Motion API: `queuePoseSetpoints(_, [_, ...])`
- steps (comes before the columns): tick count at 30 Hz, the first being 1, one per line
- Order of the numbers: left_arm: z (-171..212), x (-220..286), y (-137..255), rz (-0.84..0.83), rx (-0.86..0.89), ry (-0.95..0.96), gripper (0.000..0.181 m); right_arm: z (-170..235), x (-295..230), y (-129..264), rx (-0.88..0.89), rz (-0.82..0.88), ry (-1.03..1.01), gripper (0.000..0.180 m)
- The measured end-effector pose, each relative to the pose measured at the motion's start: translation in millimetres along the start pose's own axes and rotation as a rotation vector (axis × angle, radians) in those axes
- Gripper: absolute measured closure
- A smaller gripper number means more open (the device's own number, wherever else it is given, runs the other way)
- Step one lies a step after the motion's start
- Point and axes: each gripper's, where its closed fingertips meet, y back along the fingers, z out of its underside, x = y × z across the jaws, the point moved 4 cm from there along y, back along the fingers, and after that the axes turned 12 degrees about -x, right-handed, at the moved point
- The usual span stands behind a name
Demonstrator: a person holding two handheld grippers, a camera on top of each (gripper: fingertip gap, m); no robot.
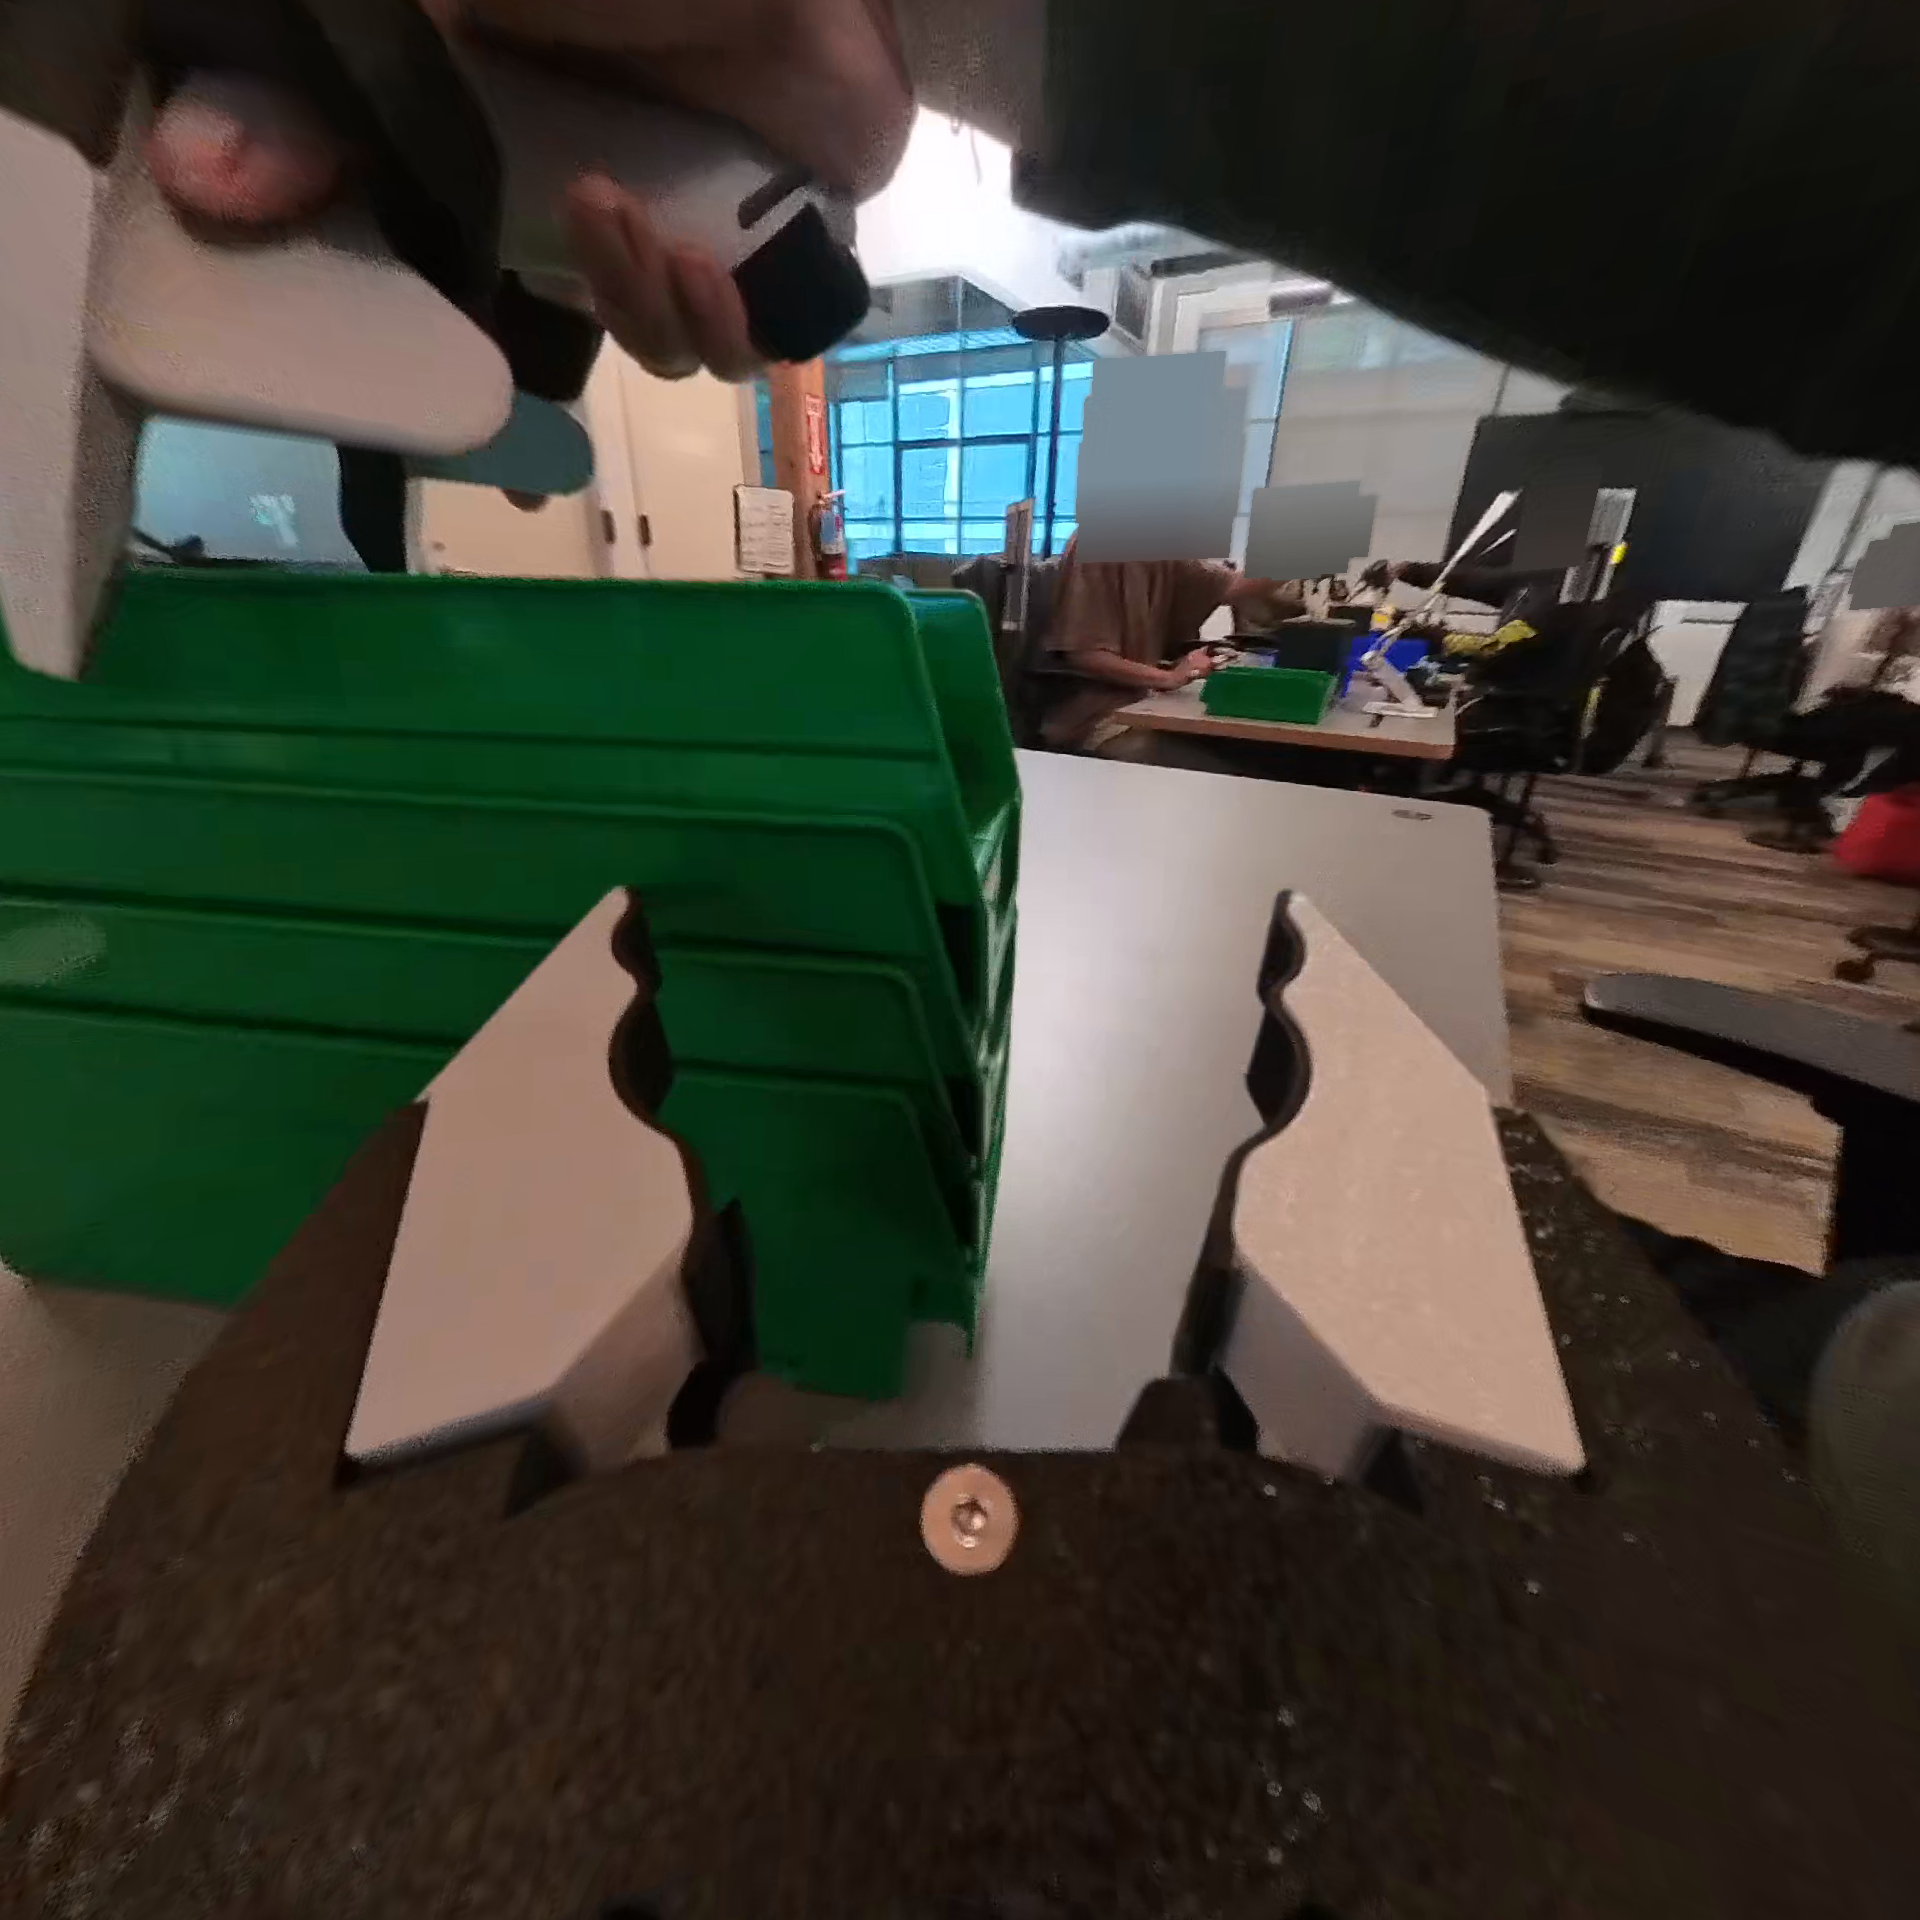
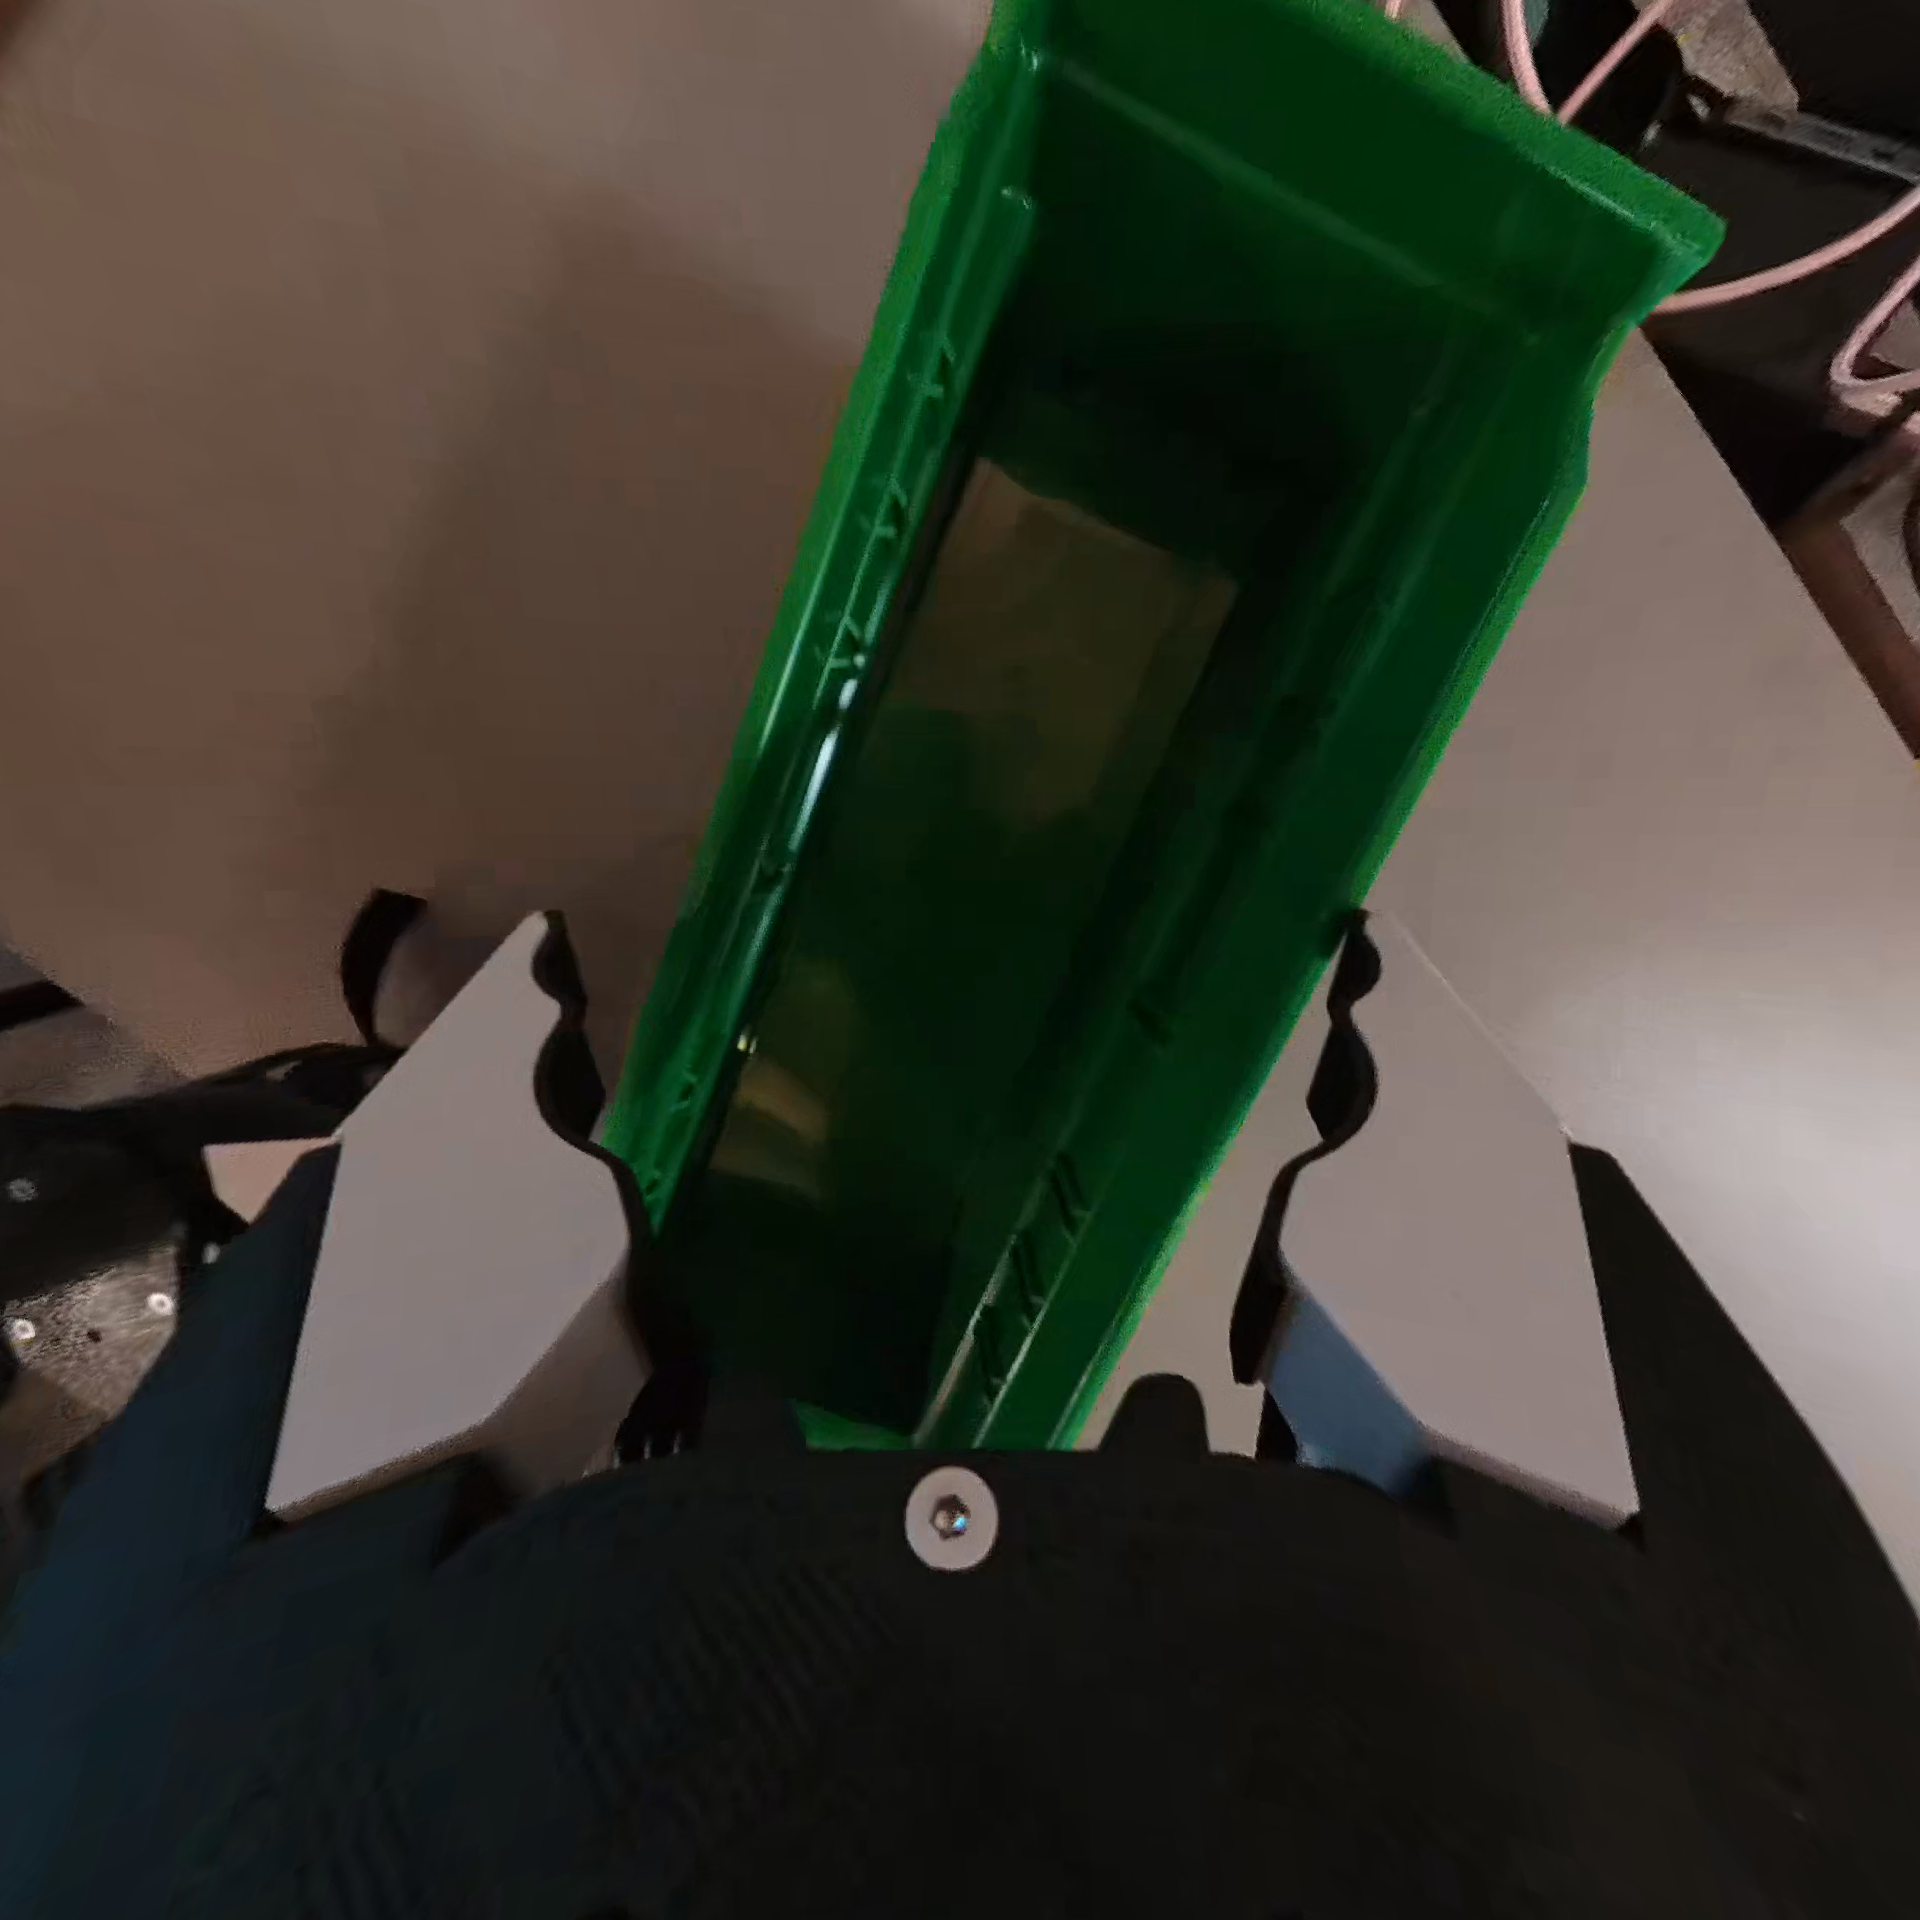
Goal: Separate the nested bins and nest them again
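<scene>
Grey tabletop [image 1: 1195,935] carries the work, with an office floor, desks and a seated person [image 1: 1132,644] well behind it. Nested stack of green plastic bins [image 1: 499,862] stands on the tabletop at the left of the left wrist view, four stepped rims showing one above another. Left gripper [image 1: 961,1039] has its jaws spread wide; the stack's lower right corner sits between the fingers, close against the left one, while the right finger is apart from it over bare table, so nothing is clamped. Right gripper [image 1: 62,468] appears at the upper left of that view, held in a hand [image 1: 665,208], with one pale finger reaching down to the rim of the top bin. Right wrist view looks down into the open top bin [image 2: 1091,779], long and narrow, its dark floor visible. Right gripper [image 2: 956,1039] straddles the bin's near end with its jaws wide; whether the pads press the walls cannot be told. Pink cables [image 2: 1860,301] lie beyond the table's far edge.
</scene>
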Motion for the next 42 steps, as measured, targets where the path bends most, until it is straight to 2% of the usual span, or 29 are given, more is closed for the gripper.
queuePoseSetpoints(3, [-7, -5, 3, -0.052, 0.06, -0.009, 0.069, 3, 4, -3, -0.077, 0.055, 0.008, 0.043])
queuePoseSetpoints(6, [-11, -11, 11, -0.089, 0.11, 0.008, 0.073, 3, 4, -7, -0.116, 0.04, -0.005, 0.047])
queuePoseSetpoints(11, [-5, -23, 18, -0.134, 0.112, 0.049, 0.076, 3, 4, -2, -0.167, 0.063, -0.005, 0.068])
queuePoseSetpoints(16, [-2, -29, 19, -0.159, 0.106, 0.071, 0.077, 7, 6, 8, -0.224, 0.097, -0.006, 0.076])
queuePoseSetpoints(22, [-1, -33, 21, -0.173, 0.119, 0.09, 0.078, -2, 13, 51, -0.1, 0.064, -0.031, 0.078])
queuePoseSetpoints(28, [0, -36, 23, -0.199, 0.123, 0.089, 0.077, 18, 52, 109, 0.043, 0.075, -0.075, 0.078])
queuePoseSetpoints(31, [3, -42, 23, -0.196, 0.141, 0.129, 0.076, 44, 91, 135, 0.13, 0.105, -0.145, 0.079])
queuePoseSetpoints(35, [6, -46, 24, -0.199, 0.142, 0.163, 0.074, 100, 151, 146, 0.144, 0.099, -0.264, 0.08])
queuePoseSetpoints(42, [9, -51, 27, -0.213, 0.149, 0.191, 0.074, 229, 267, 109, 0.028, 0.157, -0.504, 0.08])
